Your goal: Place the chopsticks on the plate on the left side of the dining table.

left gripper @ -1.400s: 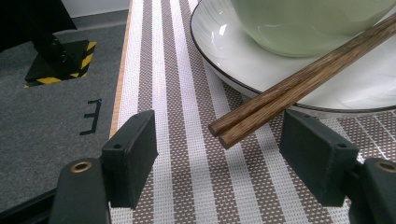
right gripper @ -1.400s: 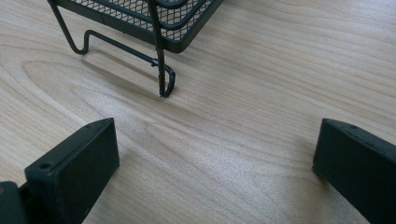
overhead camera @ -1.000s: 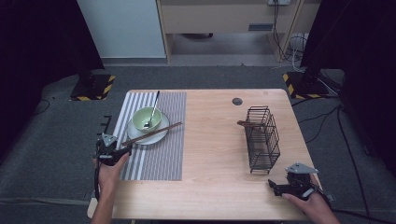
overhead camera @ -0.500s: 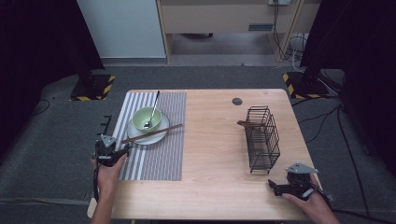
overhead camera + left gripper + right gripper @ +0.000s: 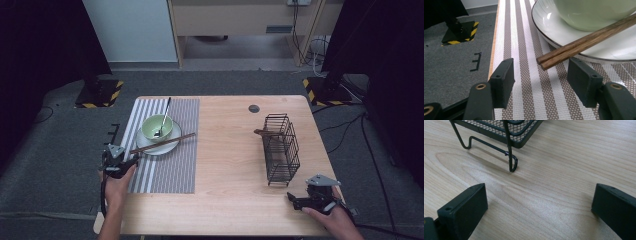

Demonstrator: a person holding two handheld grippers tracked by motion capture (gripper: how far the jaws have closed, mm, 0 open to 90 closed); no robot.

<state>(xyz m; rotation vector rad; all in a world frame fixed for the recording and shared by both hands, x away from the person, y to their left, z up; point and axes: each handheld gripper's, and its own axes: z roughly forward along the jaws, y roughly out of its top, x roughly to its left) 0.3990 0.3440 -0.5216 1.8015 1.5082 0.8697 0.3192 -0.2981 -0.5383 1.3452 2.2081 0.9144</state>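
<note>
My left gripper (image 5: 540,77), jaws just closing but not yet pinching, brackets the near tips of the chopsticks (image 5: 584,41), whose long axis runs away across the saucer (image 5: 549,22) rim.

Both claws are black — the left claw (image 5: 120,162) and right claw (image 5: 312,200) each carry a grey three-cornered plate. Flat rectangular pads (image 5: 584,83) have small screw holes, with brass rivets behind. The forearms are bare.
</note>
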